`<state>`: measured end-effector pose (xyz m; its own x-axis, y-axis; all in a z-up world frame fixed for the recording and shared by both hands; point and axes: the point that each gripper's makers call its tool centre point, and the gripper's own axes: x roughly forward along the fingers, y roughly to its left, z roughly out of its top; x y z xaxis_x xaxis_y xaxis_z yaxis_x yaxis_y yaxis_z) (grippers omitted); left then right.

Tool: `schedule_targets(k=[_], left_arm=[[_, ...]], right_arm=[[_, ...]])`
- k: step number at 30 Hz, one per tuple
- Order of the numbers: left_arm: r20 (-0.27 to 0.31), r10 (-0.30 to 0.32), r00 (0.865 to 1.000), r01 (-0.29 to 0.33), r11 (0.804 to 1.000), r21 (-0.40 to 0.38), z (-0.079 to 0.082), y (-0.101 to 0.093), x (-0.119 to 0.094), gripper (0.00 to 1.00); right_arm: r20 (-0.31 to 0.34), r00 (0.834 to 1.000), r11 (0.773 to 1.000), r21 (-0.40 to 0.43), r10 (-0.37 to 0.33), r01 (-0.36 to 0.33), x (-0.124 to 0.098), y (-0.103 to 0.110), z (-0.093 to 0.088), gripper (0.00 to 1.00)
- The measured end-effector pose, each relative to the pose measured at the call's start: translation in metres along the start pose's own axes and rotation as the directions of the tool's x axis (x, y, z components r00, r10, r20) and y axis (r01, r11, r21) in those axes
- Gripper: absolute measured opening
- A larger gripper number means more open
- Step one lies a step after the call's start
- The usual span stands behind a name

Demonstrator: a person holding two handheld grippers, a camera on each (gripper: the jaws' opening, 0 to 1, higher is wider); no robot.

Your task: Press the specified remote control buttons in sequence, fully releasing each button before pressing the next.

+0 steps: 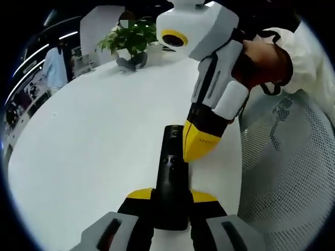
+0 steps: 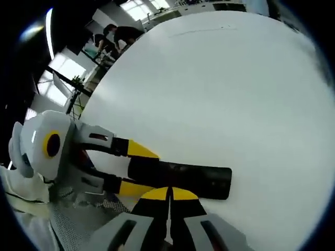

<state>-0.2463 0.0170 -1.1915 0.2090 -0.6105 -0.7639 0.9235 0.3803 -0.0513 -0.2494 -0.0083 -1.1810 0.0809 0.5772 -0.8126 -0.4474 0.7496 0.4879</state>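
A black remote control [image 1: 170, 167] lies lengthwise on the white table [image 1: 94, 141], its near end clamped between the yellow jaws of my left gripper [image 1: 171, 197]. My right gripper [image 1: 194, 149] comes down from the upper right, jaws shut together, its yellow tip against the remote's right side near the buttons. In the right gripper view the remote [image 2: 193, 180] lies crosswise just beyond my right gripper [image 2: 168, 193], whose closed tips overlap its near edge. The left gripper [image 2: 140, 168] holds the remote's left end there. Which button is touched is hidden.
A potted plant [image 1: 131, 37] stands at the table's far edge. A white mesh chair [image 1: 293, 162] is close on the right, beside the table rim. A person's white sleeve [image 1: 309, 57] holds the right gripper. People [image 2: 112, 34] stand far behind the table.
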Motion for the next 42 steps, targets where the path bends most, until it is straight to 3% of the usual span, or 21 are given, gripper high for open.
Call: schedule_targets(k=[4,23,29,34,42], left_arm=[[-0.005,0.002,1.0,-0.002,1.0,0.007,0.0,0.0,0.0,0.24],[-0.027,-0.001,1.0,0.002,0.999,0.036,-0.001,-0.001,0.001,0.24],[-0.028,0.003,1.0,-0.002,0.999,0.039,0.0,-0.001,0.002,0.24],[-0.022,0.005,1.0,-0.004,0.999,0.037,0.0,-0.001,0.002,0.24],[-0.012,0.007,1.0,-0.006,0.999,0.036,0.0,-0.001,0.002,0.24]], right_arm=[[0.017,1.0,0.999,0.024,0.024,-0.025,-0.001,0.003,0.006,0.0],[-0.019,1.0,1.0,0.002,-0.024,0.024,0.004,-0.002,0.0,0.0],[-0.085,0.994,0.998,-0.016,-0.067,0.066,0.006,-0.003,0.0,0.0],[-0.097,0.992,0.996,-0.024,-0.084,0.082,0.007,-0.005,-0.001,0.0],[-0.093,0.994,0.998,0.012,-0.055,0.056,0.008,-0.008,0.0,0.0]])
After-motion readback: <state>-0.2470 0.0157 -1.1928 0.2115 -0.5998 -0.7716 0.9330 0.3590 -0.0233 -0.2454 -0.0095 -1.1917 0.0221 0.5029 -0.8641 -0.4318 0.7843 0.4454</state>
